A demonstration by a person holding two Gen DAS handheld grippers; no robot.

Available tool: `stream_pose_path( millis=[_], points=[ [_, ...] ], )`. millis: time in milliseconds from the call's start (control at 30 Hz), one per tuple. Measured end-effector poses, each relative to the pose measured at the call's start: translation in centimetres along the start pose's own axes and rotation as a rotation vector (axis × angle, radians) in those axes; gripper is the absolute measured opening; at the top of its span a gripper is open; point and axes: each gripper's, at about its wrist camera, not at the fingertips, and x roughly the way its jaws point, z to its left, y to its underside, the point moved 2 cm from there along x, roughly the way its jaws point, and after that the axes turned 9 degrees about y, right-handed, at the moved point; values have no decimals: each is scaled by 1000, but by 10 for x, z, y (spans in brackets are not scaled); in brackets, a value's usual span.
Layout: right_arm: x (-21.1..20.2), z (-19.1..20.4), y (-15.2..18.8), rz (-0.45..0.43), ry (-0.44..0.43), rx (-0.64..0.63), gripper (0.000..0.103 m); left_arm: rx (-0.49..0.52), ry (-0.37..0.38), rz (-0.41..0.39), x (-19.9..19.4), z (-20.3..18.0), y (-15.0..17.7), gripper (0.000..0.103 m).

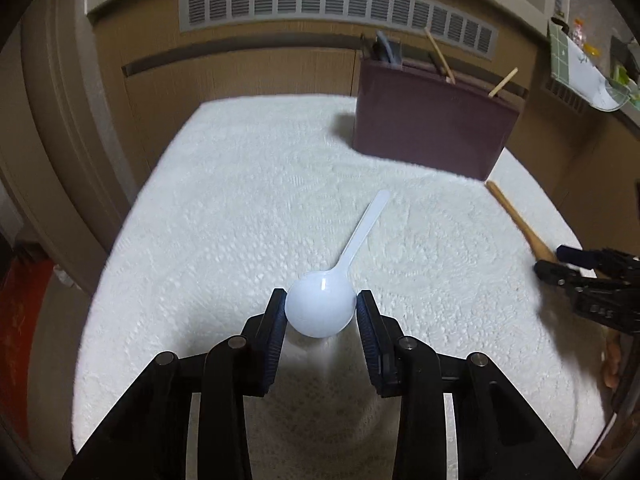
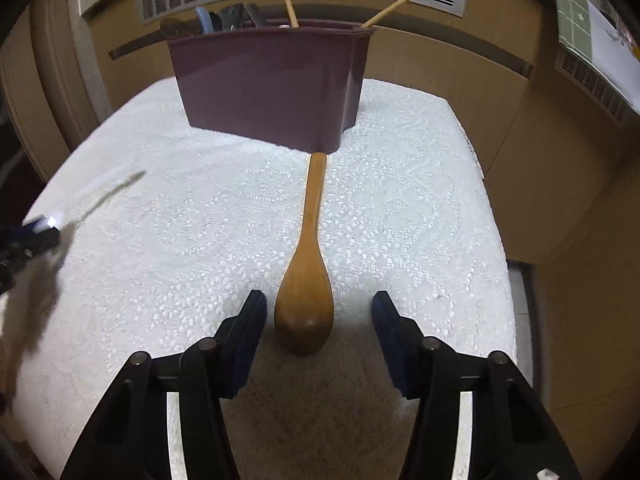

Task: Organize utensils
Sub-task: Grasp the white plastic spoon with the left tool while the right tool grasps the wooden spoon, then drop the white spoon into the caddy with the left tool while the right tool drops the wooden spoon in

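A white plastic spoon (image 1: 326, 304) has its round bowl between the pads of my left gripper (image 1: 320, 306), which is shut on it; the handle points away toward the far right. A wooden spoon (image 2: 306, 280) lies on the white cloth with its handle toward the maroon utensil holder (image 2: 268, 84). My right gripper (image 2: 318, 312) is open with its fingers on either side of the wooden spoon's bowl, not touching it. The holder also shows in the left wrist view (image 1: 432, 120), with chopsticks (image 1: 440, 56) and dark utensils standing in it.
The table is covered by a white textured cloth (image 1: 240, 200). Wooden cabinets with a vent grille (image 1: 336, 4) stand behind it. A counter with a green-checked cloth (image 1: 576, 64) is at the far right. The table edge drops off at the right (image 2: 516, 280).
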Motion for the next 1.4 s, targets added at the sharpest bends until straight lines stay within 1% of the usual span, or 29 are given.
stream_pose_path(
  millis=[33, 67, 100, 233, 300, 433, 533, 700, 833, 900, 967, 1033, 1100, 1167, 1233, 1333, 1400],
  points=[
    [-1, 3, -2, -4, 5, -19, 36, 4, 0, -24, -6, 0, -4, 36],
    [-3, 8, -4, -6, 5, -48, 27, 8, -3, -46, -13, -1, -9, 36],
    [-7, 10, -6, -18, 22, -64, 27, 13, -8, -65, -16, -1, -12, 36],
    [-40, 7, -18, -138, 63, -70, 27, 43, -11, -141, -40, -6, -31, 36],
    [-59, 2, -25, -190, 54, -59, 27, 54, -6, -163, -46, -9, -38, 36],
    [-95, -5, -41, -286, 46, -45, 26, 66, 34, -190, -57, -18, -50, 36],
    [-115, -8, -51, -336, 36, -34, 26, 97, 32, -202, -65, -27, -54, 37],
    [-134, -12, -64, -377, 1, -12, 25, 136, 35, -198, -68, -40, -54, 37],
    [-145, -17, -69, -399, -23, 5, 25, 155, 31, -211, -76, -47, -57, 37],
    [-151, -20, -73, -412, -31, 12, 25, 178, 24, -218, -81, -52, -63, 37],
    [-162, -24, -82, -438, -29, 18, 25, 221, 19, -231, -89, -58, -77, 37],
    [-175, -29, -98, -476, -22, 13, 25, 263, 35, -217, -96, -63, -98, 37],
    [-186, -35, -117, -500, -18, 18, 25, 290, 64, -167, -95, -66, -128, 37],
    [-194, -44, -142, -507, -49, 37, 25, 303, 73, -120, -90, -65, -153, 37],
    [-198, -50, -161, -525, -56, 49, 25, 325, 74, -63, -79, -67, -175, 37],
    [-193, -53, -183, -545, -35, 53, 25, 357, 36, -4, -56, -71, -195, 37],
    [-182, -55, -194, -535, -60, 62, 25, 391, -11, 24, -36, -72, -204, 37]
  ],
)
